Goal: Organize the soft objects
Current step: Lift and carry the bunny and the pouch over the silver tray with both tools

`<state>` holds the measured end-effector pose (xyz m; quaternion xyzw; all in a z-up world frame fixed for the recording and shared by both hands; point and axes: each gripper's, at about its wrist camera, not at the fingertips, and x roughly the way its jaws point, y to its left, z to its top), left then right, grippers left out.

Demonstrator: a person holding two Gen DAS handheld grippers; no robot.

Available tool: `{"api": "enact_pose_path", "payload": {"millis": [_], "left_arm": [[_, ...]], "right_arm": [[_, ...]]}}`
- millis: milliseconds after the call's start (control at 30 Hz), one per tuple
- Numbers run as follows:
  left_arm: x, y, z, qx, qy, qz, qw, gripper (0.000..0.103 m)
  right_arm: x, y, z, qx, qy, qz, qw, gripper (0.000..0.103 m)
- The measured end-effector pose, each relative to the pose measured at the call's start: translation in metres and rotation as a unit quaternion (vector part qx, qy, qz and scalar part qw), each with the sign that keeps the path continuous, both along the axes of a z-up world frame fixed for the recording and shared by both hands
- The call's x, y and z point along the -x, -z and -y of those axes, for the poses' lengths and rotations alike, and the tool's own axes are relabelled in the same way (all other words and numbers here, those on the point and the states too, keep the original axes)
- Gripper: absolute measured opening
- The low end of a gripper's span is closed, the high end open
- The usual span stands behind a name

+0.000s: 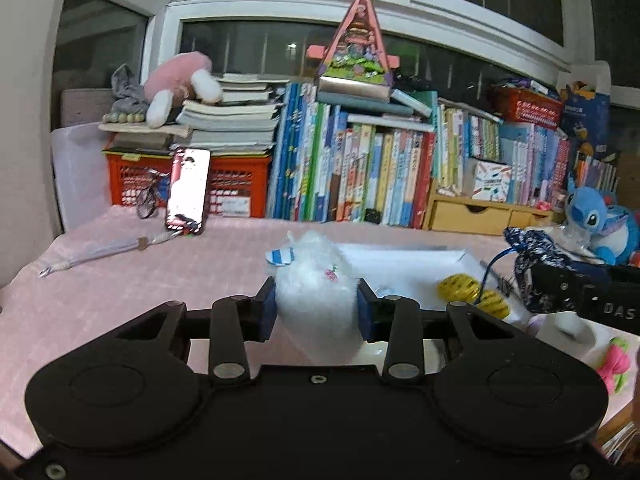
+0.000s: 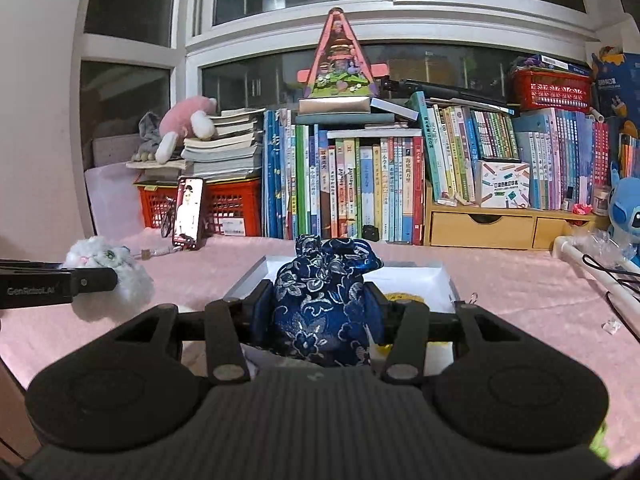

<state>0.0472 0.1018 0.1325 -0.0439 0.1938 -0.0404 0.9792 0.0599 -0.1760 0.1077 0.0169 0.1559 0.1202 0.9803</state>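
Books (image 2: 360, 184) wall off the far edge of the pink-covered table (image 1: 120, 292) I am working over, running nearly the full width and stacked up toward the window. Open cloth stretches to my left, broken only by a phone (image 1: 188, 190) propped against a red crate (image 1: 240, 184) and a cord lying near it. Toward the middle sits a white tray (image 2: 424, 280), its near rim just beyond my tools, with yellow balls (image 1: 460, 288) inside. A blue plush toy (image 1: 600, 228) crowds the right edge.

My left gripper (image 1: 316, 312) is clamped on a white fluffy plush (image 1: 316, 280), both pads pressed into its fur, held clear above the cloth just left of the tray. My right gripper (image 2: 320, 320) is clamped on a dark blue brocade pouch (image 2: 324, 300), carried over the tray's near rim. From the right wrist view the two tools hang apart, bare cloth between them.
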Motion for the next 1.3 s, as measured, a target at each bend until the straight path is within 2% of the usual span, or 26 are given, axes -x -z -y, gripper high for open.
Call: {"api": "enact_pose_path", "payload": {"millis": [200, 333, 500, 633, 867, 1033, 1300], "left_arm": [[-0.015, -0.022, 0.009, -0.002, 0.022, 0.003, 0.9998, 0.037], [-0.03, -0.033, 0.018, -0.003, 0.04, -0.004, 0.9992, 0.037], [-0.06, -0.043, 0.032, -0.003, 0.068, -0.026, 0.9973, 0.037], [-0.09, -0.045, 0.043, -0.006, 0.094, -0.06, 0.9938, 0.037], [-0.149, -0.037, 0.056, 0.006, 0.12, -0.137, 0.9832, 0.037], [-0.187, -0.02, 0.061, 0.017, 0.127, -0.18, 0.9753, 0.037], [-0.23, 0.018, 0.066, 0.012, 0.129, -0.246, 0.9607, 0.037]], "right_arm": [[-0.019, -0.013, 0.014, -0.024, 0.006, -0.012, 1.0, 0.052], [-0.033, -0.02, 0.018, -0.018, 0.011, -0.016, 1.0, 0.052], [-0.057, -0.029, 0.02, -0.011, 0.011, -0.03, 0.999, 0.052], [-0.078, -0.033, 0.021, -0.005, 0.006, -0.045, 0.999, 0.052], [-0.12, -0.033, 0.024, -0.013, -0.007, -0.101, 0.995, 0.052], [-0.147, -0.024, 0.023, -0.017, -0.012, -0.14, 0.99, 0.052], [-0.187, 0.004, 0.02, -0.031, -0.024, -0.227, 0.973, 0.052]]}}
